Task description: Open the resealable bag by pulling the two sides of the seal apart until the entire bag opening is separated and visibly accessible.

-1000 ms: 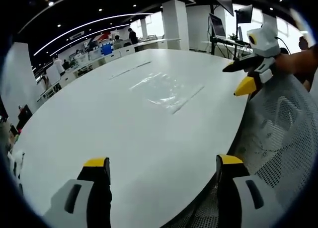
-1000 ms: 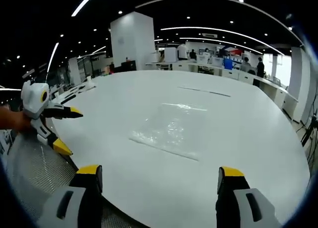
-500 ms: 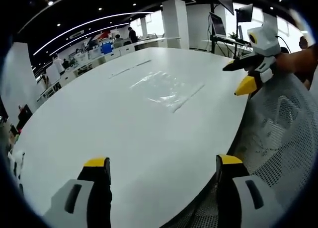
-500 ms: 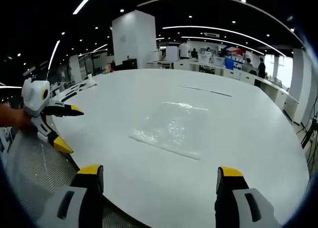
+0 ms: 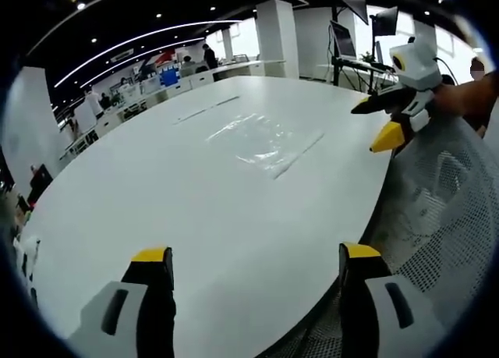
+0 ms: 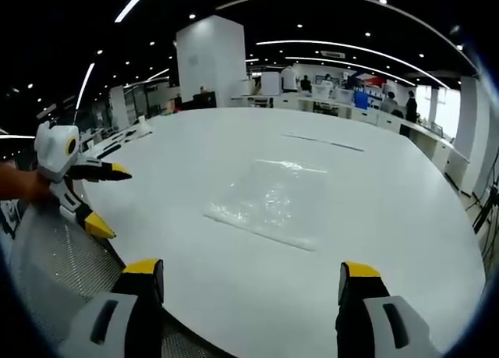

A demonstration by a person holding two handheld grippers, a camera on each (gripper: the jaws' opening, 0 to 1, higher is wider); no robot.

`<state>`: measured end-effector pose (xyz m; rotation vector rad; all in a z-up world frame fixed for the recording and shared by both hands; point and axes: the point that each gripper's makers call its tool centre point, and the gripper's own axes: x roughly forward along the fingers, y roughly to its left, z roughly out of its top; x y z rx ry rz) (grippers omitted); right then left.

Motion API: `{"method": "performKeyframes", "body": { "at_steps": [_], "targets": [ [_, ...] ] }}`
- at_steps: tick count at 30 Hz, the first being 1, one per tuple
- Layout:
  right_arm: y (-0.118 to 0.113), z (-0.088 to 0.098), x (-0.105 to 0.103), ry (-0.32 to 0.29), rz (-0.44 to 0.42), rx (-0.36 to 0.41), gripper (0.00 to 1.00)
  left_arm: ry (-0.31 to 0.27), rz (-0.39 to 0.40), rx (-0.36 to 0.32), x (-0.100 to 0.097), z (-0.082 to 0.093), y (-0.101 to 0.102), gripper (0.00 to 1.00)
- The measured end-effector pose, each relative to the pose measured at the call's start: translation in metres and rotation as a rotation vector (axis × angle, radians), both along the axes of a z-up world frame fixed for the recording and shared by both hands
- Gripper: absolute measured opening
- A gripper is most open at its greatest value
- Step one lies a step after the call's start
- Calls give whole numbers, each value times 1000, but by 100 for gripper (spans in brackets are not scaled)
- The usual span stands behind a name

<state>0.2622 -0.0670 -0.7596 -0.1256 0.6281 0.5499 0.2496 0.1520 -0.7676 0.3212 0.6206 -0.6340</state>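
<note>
White table (image 5: 156, 186) bears a flat clear bag (image 6: 273, 202); both grippers' jaws gape apart, holding nothing.

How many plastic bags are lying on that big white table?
1: a clear resealable bag lies flat mid-table, beyond both open grippers; none appears hidden.

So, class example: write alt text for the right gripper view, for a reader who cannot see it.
A clear resealable bag lies flat on a large white table, untouched. The right gripper hangs open over the near edge, and the left gripper, also open, is held at the left.
</note>
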Motion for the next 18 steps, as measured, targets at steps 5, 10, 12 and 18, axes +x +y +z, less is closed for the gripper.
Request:
{"method": "performKeyframes", "body": {
  "at_steps": [5, 10, 12, 18],
  "targets": [
    [1, 0, 0, 8, 4, 9, 93, 2, -5, 5, 0, -1, -1, 87],
    [4, 7, 3, -11, 8, 21, 92, -1, -12, 0, 2, 1, 0, 86],
    [7, 3, 0, 5, 26, 13, 92, 15, -1, -18, 3, 0, 1, 86],
    [7, 7, 2, 12, 38, 25, 92, 10, -16, -30, 1, 3, -3, 84]
  ]
}}
